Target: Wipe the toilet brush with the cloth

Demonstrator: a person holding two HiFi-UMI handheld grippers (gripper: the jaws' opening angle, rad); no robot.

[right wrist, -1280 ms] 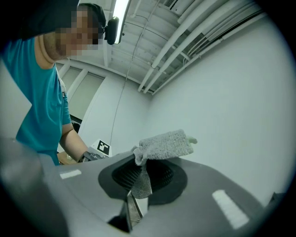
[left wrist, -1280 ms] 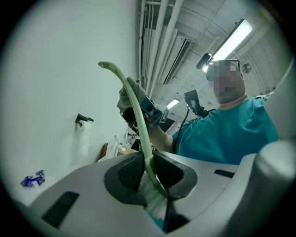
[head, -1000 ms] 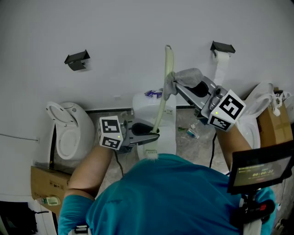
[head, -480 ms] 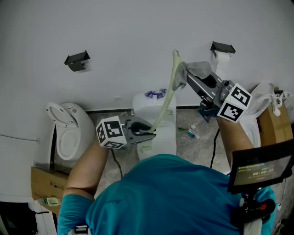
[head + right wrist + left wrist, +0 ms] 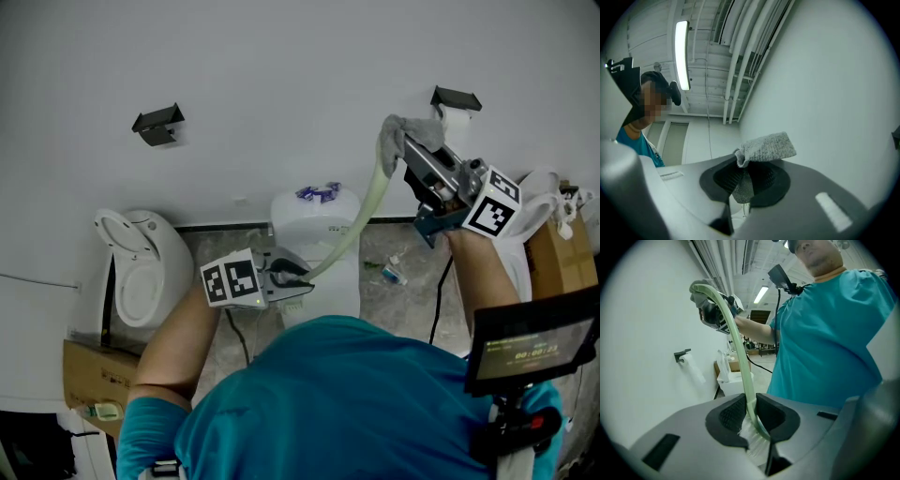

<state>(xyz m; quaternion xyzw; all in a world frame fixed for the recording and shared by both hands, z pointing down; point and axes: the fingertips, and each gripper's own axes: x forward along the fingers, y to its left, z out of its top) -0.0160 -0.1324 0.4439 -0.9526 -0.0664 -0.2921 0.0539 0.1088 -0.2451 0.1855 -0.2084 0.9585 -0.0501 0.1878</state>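
The toilet brush has a pale green curved handle [image 5: 361,220] and white bristles [image 5: 754,439]. My left gripper [image 5: 298,278] is shut on the handle just above the bristles, and in the left gripper view its jaws [image 5: 751,416] pinch the green stem. The handle slants up to the right. At its top end sits the grey cloth [image 5: 405,131], with my right gripper [image 5: 405,150] shut on it. In the right gripper view the cloth [image 5: 764,147] bunches out of the gripper [image 5: 744,180], and the handle is hidden.
A white toilet [image 5: 314,234] with small purple items [image 5: 317,192] on its cistern stands below the brush. Another toilet [image 5: 141,267] is at left. A paper roll holder [image 5: 456,97] hangs on the wall by the right gripper. A bottle [image 5: 392,272] lies on the floor.
The right gripper has carried the cloth up and to the right along the handle to its tip. The brush has tilted right. The left gripper has sunk slightly and rolled.
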